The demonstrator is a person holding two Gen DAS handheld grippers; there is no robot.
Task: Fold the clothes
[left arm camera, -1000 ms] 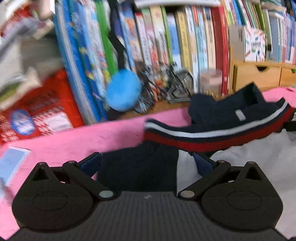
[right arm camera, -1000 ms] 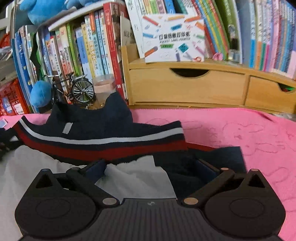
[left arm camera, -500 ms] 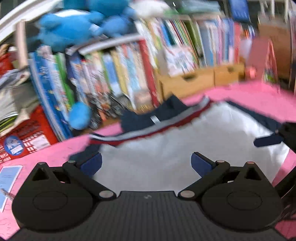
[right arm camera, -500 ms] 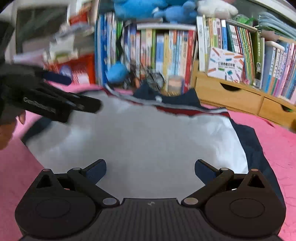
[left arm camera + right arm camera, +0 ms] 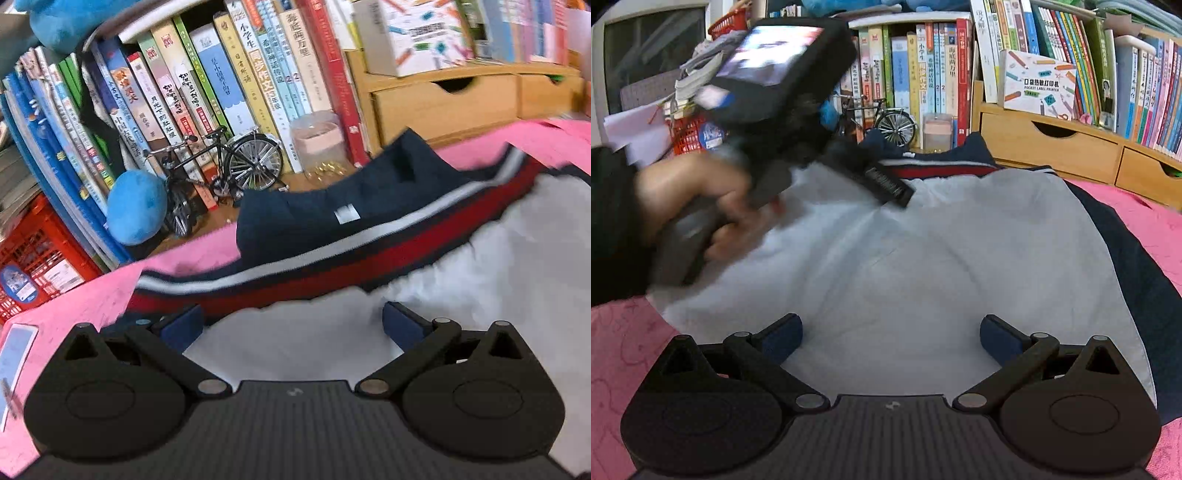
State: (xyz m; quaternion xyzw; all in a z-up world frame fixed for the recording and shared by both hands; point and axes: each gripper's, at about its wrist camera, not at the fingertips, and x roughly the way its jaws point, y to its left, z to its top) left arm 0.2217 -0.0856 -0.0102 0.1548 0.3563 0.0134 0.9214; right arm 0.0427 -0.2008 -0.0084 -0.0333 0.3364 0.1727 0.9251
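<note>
Left wrist view: your left gripper (image 5: 291, 325) has its jaws wide apart, nothing between them, hovering over the garment (image 5: 461, 295) near its striped hem. Garment lies spread on the pink cloth (image 5: 74, 314), white lining up, navy/white/red band (image 5: 332, 258) along the back edge by the books (image 5: 221, 92). Model bicycle (image 5: 221, 166) and blue plush ball (image 5: 136, 206) sit just behind it on the wood shelf edge.

Right wrist view: your right gripper (image 5: 891, 332) is also spread open and empty, over the near edge of the white panel (image 5: 942, 258). Your left hand (image 5: 701, 206) shows at left, motion-blurred, gripping its tool above the garment's far-left part. Wooden drawers (image 5: 1071, 147) at back right.
</note>
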